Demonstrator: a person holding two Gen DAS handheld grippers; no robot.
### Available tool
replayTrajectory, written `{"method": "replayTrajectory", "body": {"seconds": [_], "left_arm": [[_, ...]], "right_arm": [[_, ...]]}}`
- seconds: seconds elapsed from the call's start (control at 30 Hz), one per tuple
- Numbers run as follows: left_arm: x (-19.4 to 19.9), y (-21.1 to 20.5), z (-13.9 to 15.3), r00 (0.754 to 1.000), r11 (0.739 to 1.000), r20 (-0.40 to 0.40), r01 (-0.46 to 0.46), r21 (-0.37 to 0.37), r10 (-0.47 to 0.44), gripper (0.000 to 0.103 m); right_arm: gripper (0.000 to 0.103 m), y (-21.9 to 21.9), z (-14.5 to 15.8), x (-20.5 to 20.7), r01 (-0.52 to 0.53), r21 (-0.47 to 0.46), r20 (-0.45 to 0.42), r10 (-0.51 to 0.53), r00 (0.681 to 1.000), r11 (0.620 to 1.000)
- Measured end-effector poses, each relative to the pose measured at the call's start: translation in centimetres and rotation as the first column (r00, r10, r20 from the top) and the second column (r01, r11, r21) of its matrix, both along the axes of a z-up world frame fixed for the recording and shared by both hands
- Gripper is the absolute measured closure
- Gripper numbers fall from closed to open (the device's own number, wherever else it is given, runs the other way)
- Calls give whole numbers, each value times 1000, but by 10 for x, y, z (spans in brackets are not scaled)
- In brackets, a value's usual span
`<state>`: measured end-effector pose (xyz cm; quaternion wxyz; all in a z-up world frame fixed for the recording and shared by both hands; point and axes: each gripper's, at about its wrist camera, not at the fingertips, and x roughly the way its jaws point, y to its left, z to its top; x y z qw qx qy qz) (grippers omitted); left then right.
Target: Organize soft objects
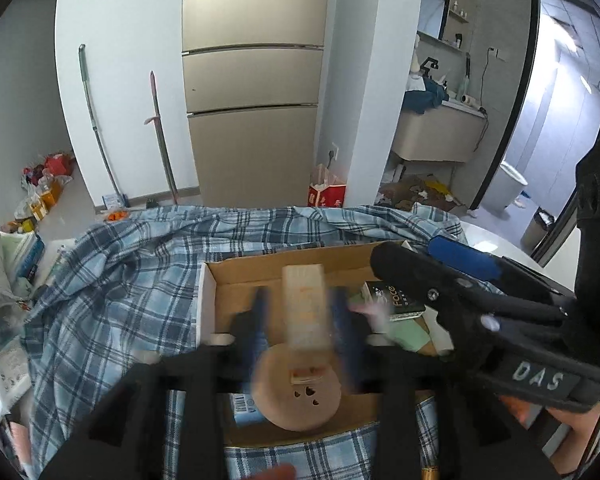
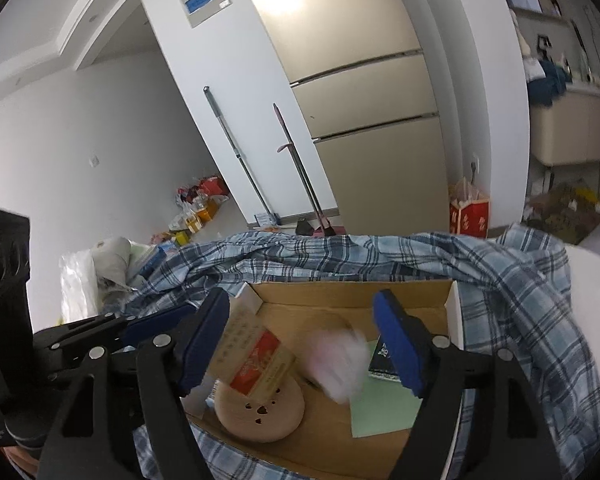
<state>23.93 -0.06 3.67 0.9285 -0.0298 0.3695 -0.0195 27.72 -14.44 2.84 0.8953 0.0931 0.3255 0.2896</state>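
- Left-wrist view, nearest: my left fingers point(image 1: 300, 316) stand apart over the cardboard box point(image 1: 268, 268), blurred, with a pale tissue pack point(image 1: 304, 304) upright in the gap between them; whether the blue pads touch it I cannot tell.
- Just under that pack lies a round tan cushion point(image 1: 300, 396) with small heart-shaped holes, resting on the box floor at its near edge.
- Right-wrist view: my right fingers point(image 2: 304, 348) are spread wide and grip nothing; a blurred pink-and-white fluffy object point(image 2: 336, 364) sits between them inside the box, clear of both pads.
- Beside it, toward my right pad, a dark booklet point(image 2: 380, 356) lies over a pale green sheet point(image 2: 384, 408) on the box floor.
- Toward my left pad, the same pack shows a red-and-gold label and leans tilted on the tan cushion.
- Around the box spreads a blue plaid cloth point(image 1: 112, 280), rumpled over the bench point(image 2: 592, 280).
- Beyond it, two long-handled mops point(image 1: 96, 128) lean on a white wall beside a beige fridge point(image 1: 252, 120).
- Farther right, a red gift bag point(image 1: 326, 194) stands on the floor.
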Motion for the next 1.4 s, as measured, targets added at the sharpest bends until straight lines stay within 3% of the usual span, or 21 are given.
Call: {"method": "replayTrajectory", "body": {"seconds": [0.03,0.13,0.27,0.43,0.7,1.0,1.17,1.4], "left_arm": [[-2,-2,3,999,999,20,-27,40,27,0],[-12,-6,10,993,996,116,-31,83,21,0],[-15,-1,17,992,999,122,-16,36,12,0],[-29,15,40,983,999,176,-47,-25,50,0],[-78,29,99,943,993,326,-33,-116,70,0],[-125,25,146,895,995,442,-19,-102,62,0],[-148,21,161,873,995,487,10,-97,38,0],[-177,15,179,850,995,526,31,-98,25,0]], "right_arm": [[26,-4,0,1,6,20,-9,-6,1000,1000],[17,-12,4,1,32,42,-6,-32,999,999],[16,-15,14,-3,40,43,16,-41,999,998],[0,-19,43,-21,70,31,108,-73,991,997],[0,-30,103,-64,63,37,277,-71,958,997],[0,-32,140,-107,32,50,395,-50,917,998],[0,-34,152,-120,14,53,416,-35,909,998],[0,-37,176,-164,-24,33,508,4,862,999]]}}
